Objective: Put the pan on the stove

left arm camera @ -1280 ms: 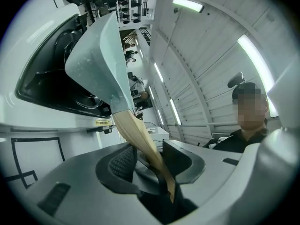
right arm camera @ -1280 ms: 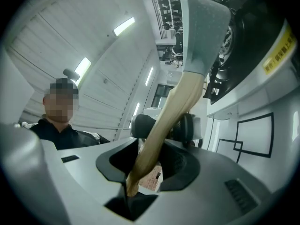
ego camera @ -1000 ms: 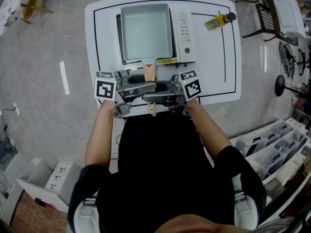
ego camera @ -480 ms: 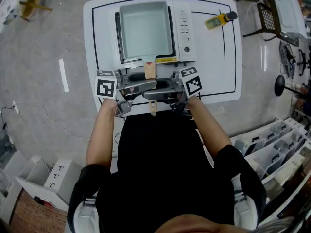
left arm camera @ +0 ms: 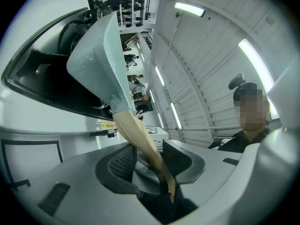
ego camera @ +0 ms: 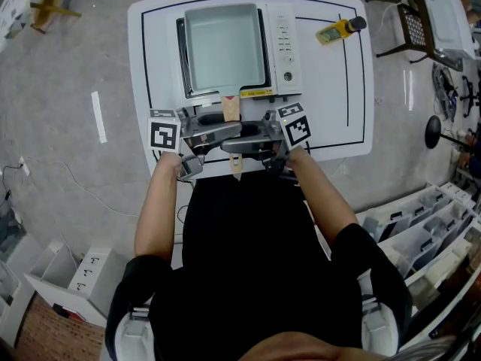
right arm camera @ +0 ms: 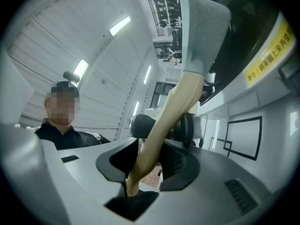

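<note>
Stove [ego camera: 285, 51]: a flat white casing with a black top. A strip of buttons and a round knob runs down its right side, and a yellow label sits on its near edge. It stands on a white table [ego camera: 331, 111] with rounded corners and a thin black border line.

Pan [ego camera: 224, 47]: square and shallow, with low upright walls and a smooth pale grey-green finish. It sits over the stove's black top and covers most of it. The gripper views show its finely speckled underside clear of the near edge of the stove. Whether the far part rests on the top cannot be told.

Handle [ego camera: 231, 110]: pale wood, flat and slightly curved. It sticks out from the pan's near wall, past the stove's near edge, towards the person.

Left gripper [left arm camera: 149, 161]: comes in level from the left of the stove's near edge. Its jaws are partly apart and clamped on the handle, with a ribbed black pad against the wood.

Right gripper [right arm camera: 150, 163]: comes in from the opposite side, just nearer the person than the left one. Its jaws are closed on the same handle lower down.

Both gripper bodies are smooth grey plastic.

Bottle [ego camera: 338, 31]: yellow with a dark cap, lying on the table well to the right of the stove.
</note>
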Available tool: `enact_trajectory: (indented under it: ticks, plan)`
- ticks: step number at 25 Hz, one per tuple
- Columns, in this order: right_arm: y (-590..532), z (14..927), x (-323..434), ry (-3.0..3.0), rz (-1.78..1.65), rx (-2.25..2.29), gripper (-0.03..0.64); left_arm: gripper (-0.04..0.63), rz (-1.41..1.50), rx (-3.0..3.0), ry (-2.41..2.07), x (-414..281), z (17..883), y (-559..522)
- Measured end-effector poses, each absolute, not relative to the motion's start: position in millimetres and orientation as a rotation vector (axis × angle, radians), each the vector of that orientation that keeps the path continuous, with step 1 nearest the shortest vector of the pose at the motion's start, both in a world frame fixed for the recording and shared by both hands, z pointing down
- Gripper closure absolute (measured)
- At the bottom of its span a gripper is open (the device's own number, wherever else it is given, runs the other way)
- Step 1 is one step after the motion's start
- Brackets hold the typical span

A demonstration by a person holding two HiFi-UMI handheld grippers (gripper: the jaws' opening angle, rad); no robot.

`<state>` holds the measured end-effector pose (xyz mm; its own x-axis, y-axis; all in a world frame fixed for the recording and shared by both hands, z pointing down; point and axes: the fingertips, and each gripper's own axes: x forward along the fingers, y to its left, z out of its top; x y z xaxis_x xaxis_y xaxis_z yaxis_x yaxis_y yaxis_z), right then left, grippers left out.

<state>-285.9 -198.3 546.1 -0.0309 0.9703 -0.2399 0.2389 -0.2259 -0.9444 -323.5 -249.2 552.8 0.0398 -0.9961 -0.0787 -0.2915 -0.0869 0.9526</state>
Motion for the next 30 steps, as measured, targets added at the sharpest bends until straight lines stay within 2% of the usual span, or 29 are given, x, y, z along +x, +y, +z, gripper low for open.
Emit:
enact_trajectory:
  ticks: [17, 21, 30]
  plan:
    - [-199, 546, -288, -1.244, 1.36, -1.487, 0.479, 0.408, -1.141, 1.508, -1.311, -325, 556, -251]
    - [-202, 540, -293, -1.227, 1.413, -1.471, 0.408, 0.356, -1.123, 1.498, -1.294, -323, 560, -253]
    - [-249, 548, -303, -1.384, 1.428, -1.344, 0.402, 0.337, -1.182, 1.415, -1.395, -339, 564, -201]
